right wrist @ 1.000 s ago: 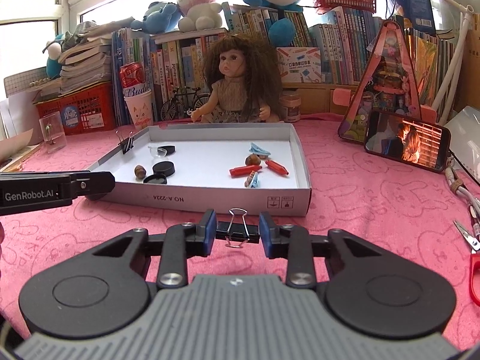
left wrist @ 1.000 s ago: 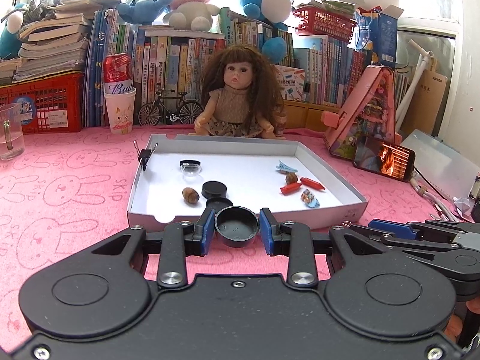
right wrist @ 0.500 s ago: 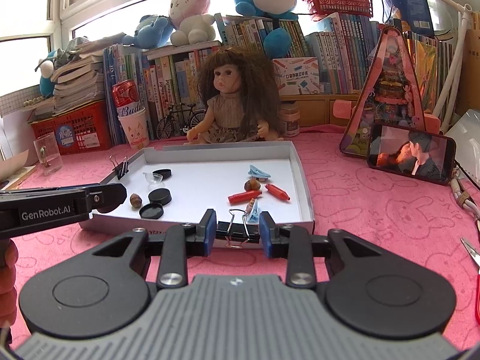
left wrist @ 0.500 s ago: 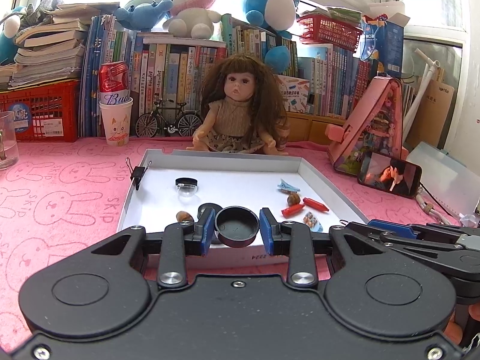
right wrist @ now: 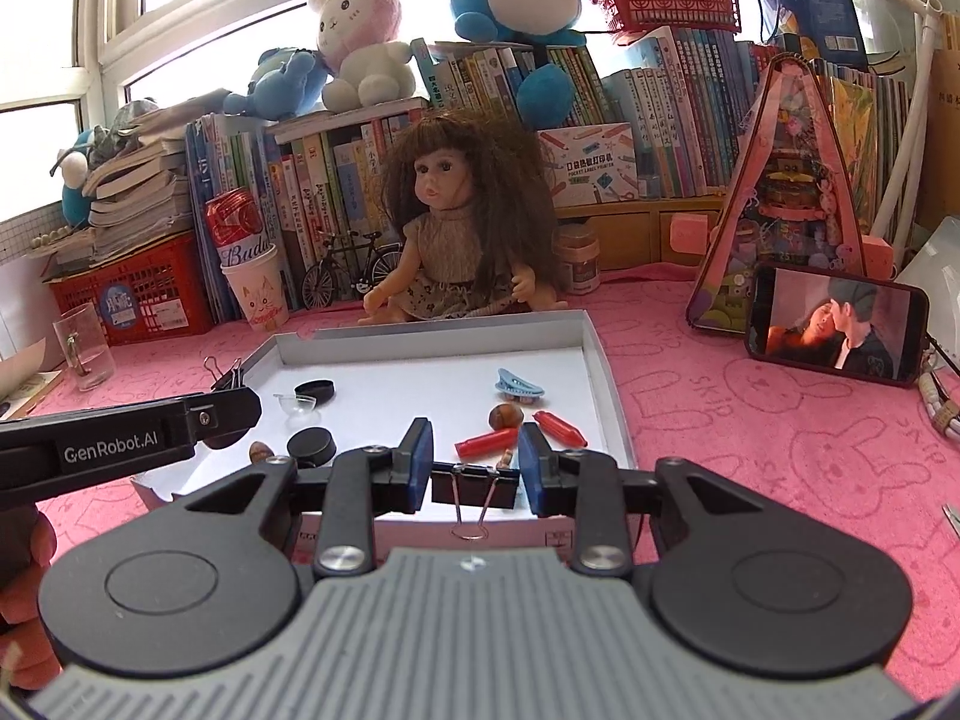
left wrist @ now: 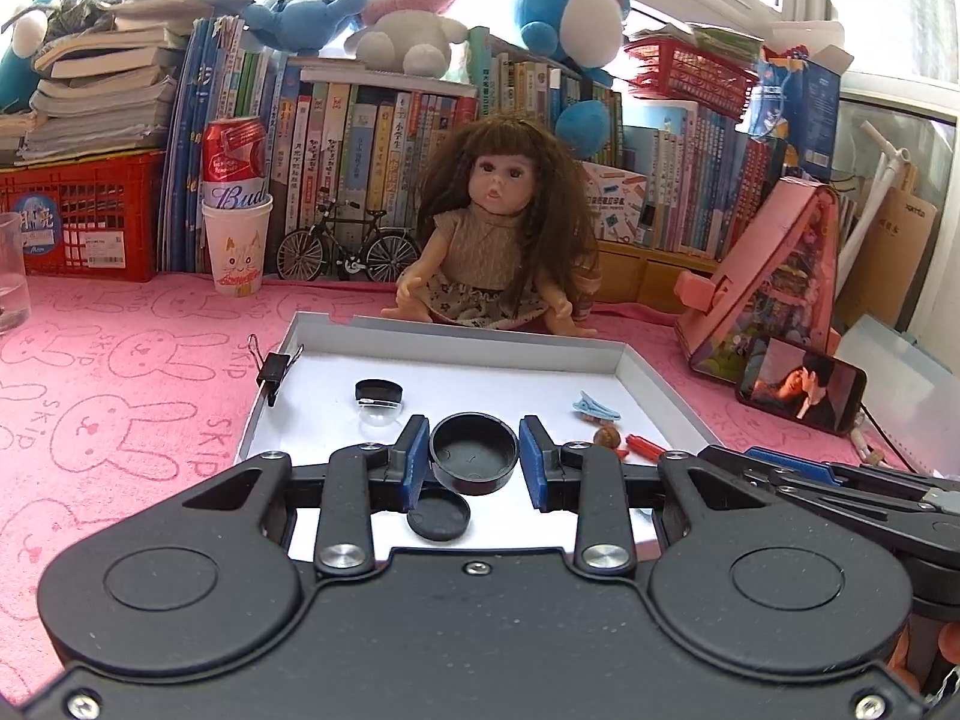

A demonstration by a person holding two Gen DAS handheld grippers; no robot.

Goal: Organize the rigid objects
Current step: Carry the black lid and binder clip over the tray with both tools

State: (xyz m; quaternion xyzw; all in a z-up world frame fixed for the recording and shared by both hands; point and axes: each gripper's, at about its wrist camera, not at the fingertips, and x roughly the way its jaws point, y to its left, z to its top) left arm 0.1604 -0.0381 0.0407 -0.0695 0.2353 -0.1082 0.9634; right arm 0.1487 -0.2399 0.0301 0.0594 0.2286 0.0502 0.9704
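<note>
**A:** What's on the left camera?

**B:** My left gripper (left wrist: 474,461) is pinching a black cap (left wrist: 474,453) by its rim, open side facing me, over the near part of the white tray (left wrist: 456,343). It looks light, stiff and smooth, so I judge opposite rim edges the safest hold. Just below the fingers lies one more flat cap (left wrist: 438,515); ahead and left sits a third (left wrist: 378,390), and a binder clip (left wrist: 277,367) bites the left wall.

**A:** And the right camera?

**B:** My right gripper (right wrist: 474,467) is clamped on a second binder clip (right wrist: 474,489) across its black body, wire handles hanging toward me, above the tray's near wall (right wrist: 606,372). It's hard steel, probably slippery. Ahead I count two red crayons (right wrist: 486,441), one nut (right wrist: 505,417), one blue hair clip (right wrist: 519,387).
</note>
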